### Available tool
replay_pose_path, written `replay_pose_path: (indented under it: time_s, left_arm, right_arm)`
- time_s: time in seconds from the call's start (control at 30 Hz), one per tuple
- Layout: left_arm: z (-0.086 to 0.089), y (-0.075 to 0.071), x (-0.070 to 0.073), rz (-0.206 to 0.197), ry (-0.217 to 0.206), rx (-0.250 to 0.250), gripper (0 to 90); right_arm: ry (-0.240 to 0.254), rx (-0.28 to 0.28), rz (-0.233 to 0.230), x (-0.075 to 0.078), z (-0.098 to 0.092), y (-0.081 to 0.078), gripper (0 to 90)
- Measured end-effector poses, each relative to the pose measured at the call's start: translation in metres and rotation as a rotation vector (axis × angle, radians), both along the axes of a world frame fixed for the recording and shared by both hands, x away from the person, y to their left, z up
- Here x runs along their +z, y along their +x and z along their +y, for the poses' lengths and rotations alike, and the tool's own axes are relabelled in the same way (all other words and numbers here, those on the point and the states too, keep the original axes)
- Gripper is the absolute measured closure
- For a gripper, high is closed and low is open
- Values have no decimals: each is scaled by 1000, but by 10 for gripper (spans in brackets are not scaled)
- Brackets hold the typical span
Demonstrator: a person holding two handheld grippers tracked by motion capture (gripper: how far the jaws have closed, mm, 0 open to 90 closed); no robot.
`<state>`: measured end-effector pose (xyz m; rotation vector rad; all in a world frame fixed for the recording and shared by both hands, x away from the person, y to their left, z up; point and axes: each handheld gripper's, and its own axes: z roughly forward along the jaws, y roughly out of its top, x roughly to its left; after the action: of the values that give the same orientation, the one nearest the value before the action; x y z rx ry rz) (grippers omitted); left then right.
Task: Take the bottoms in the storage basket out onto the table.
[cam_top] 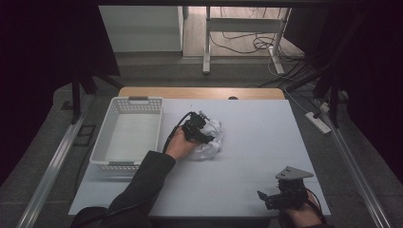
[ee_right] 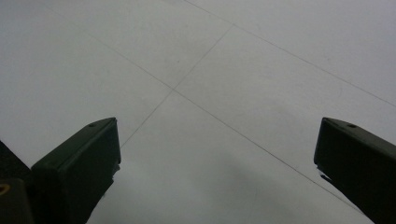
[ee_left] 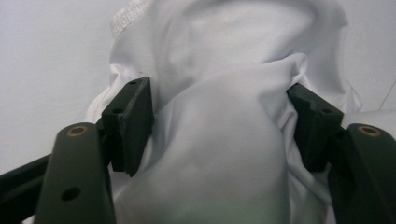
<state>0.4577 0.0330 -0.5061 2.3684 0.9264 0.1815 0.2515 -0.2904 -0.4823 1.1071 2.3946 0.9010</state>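
White table [cam_top: 266,142] bare mostly. Crumpled white cloth [cam_top: 211,140] just right of basket [cam_top: 107,142]. Left gripper [cam_top: 205,135] right on cloth, jaws half open around fold. Right gripper [cam_top: 263,198] far off, jaws wide, empty.

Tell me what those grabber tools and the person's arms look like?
Both are black. The left gripper trails a black cable and has blocky jaws on arms with brass-coloured rivets. The right gripper carries a grey three-cornered plate on top. The left arm wears a dark sleeve.
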Motion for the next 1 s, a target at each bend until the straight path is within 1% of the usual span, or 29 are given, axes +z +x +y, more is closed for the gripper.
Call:
replay_pose_path:
  time_s: [0.17, 0.2, 0.33, 0.47, 0.6, 0.67, 0.7, 0.77, 0.87, 0.97, 1.0]
  left_arm:
    - [0, 0, -1, 7, -14, 14, 283]
    - [0, 0, -2, 6, -14, 14, 255]
    - [-1, 0, -3, 4, -27, 19, 219]
    - [-3, -1, -4, 0, -28, 3, 155]
    - [-5, -2, -3, -7, -13, -8, 107]
    - [-5, -2, -4, -1, -24, -12, 72]
    - [-6, -2, -4, -4, -28, -12, 56]
    - [-6, -2, -5, -14, -19, -12, 30]
    - [-6, -1, -4, -22, -24, -17, 4]
    - [-4, -2, -1, -25, -36, -31, 0]
    - [-4, -2, 0, -26, -30, -37, 0]
  right_arm:
    - [-2, 3, 2, 0, 0, 0, 6]
    - [-3, 3, 2, 0, 0, 0, 6]
    - [-5, 5, 1, 0, 0, 0, 6]
    - [-5, 5, 2, 0, 0, 0, 6]
    - [-5, 6, 3, 0, 0, 0, 7]
    - [-5, 6, 4, 0, 0, 0, 6]
    - [-5, 5, 5, 0, 0, 0, 6]
    - [-4, 5, 5, 0, 0, 0, 6]
    - [-3, 4, 5, 0, 0, 0, 7]
    - [-2, 4, 6, 0, 0, 0, 6]
    - [-2, 3, 6, 0, 0, 0, 6]
